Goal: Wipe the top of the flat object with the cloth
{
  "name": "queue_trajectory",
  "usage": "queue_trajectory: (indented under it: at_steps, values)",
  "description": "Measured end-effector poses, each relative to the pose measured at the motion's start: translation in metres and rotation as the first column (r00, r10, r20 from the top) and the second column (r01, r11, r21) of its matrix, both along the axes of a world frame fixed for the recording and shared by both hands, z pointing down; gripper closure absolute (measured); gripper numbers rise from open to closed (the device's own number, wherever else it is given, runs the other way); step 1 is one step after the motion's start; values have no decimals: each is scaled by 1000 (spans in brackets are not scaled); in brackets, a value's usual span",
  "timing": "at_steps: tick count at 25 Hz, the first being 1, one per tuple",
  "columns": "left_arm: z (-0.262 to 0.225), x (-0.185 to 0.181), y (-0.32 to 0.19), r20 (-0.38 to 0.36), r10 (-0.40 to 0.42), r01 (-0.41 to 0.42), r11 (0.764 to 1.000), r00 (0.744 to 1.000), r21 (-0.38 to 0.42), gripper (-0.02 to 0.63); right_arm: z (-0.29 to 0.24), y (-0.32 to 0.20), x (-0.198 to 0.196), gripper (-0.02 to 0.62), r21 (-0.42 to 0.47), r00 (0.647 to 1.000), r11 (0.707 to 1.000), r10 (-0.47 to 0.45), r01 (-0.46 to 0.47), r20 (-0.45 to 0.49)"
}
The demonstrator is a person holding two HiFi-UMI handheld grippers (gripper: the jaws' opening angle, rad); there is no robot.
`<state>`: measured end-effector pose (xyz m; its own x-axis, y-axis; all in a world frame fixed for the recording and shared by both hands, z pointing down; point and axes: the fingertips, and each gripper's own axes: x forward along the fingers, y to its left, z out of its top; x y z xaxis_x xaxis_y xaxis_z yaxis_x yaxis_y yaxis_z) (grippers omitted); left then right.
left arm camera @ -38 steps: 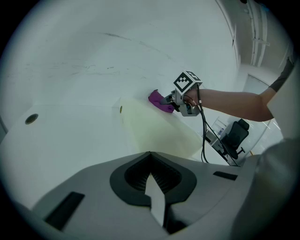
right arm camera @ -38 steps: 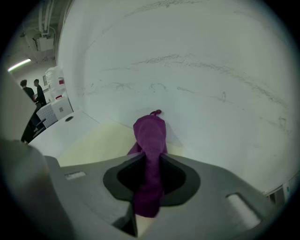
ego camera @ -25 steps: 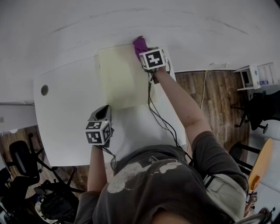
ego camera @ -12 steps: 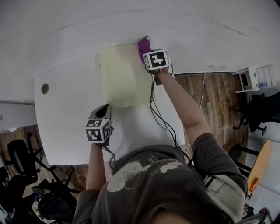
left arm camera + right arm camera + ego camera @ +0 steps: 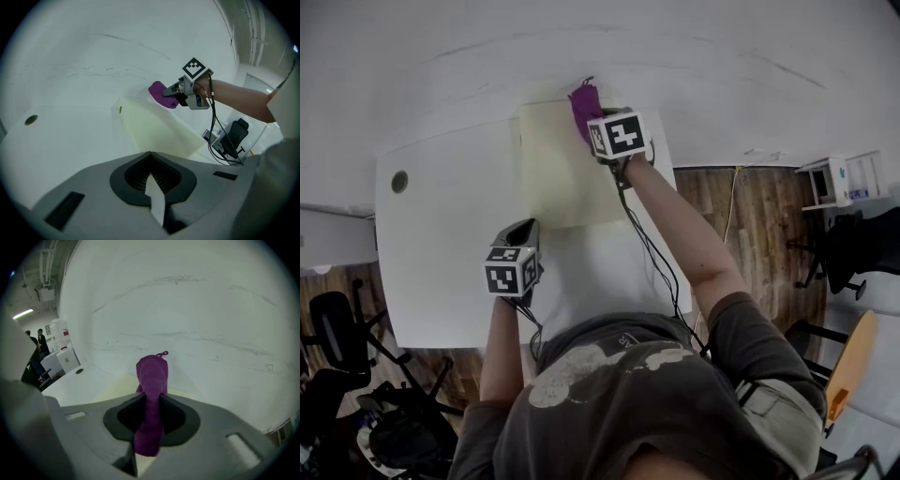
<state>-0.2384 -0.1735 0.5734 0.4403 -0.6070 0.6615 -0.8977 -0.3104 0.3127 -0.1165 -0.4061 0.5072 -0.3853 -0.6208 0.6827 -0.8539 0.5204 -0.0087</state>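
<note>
Both tools have moulded grey plastic shells with a dark ribbed hollow round the jaws: the left gripper [image 5: 523, 232] at centre left of the head view, the right gripper [image 5: 592, 120] near top centre. Each carries a white cube [image 5: 508, 277] printed with black square markers. Thin black cables [image 5: 212, 119] trail from them. The person wears a dark grey short-sleeved T-shirt [image 5: 628, 412] with a pale blotchy print, and paler trousers [image 5: 773, 398] at lower right.

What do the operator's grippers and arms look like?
Both the left gripper and right gripper have grey bodies with dark jaws and carry a white cube with black square markers. A black cable trails from each along the arm. The forearms are unsleeved; the person wears a dark short-sleeved T-shirt.
</note>
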Motion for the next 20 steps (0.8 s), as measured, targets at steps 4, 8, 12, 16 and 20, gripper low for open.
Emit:
queue_trajectory:
  at_steps: [4, 8, 12, 16, 20]
  values:
    - [-1, 0, 0, 1, 3, -3, 1000, 1000, 3, 609, -7, 13, -46, 522, -7, 997, 998, -64, 64, 36]
    - [-1, 0, 1, 3, 13, -13, 1000, 1000, 2, 609, -2, 31, -86, 522, -19, 989, 989, -145, 146, 41]
    - [-2, 0, 1, 5, 18, -18, 1000, 1000, 3, 609, 13, 44, -114, 522, -49, 979, 978, -201, 201, 19]
    - [-2, 1, 0, 18, 28, -28, 1000, 999, 2, 609, 22, 43, -127, 522, -56, 977, 976, -212, 211, 1]
    - [-1, 0, 0, 17, 30, -30, 1000, 999, -4, 609, 31, 44, -137, 522, -64, 974, 972, -227, 227, 0]
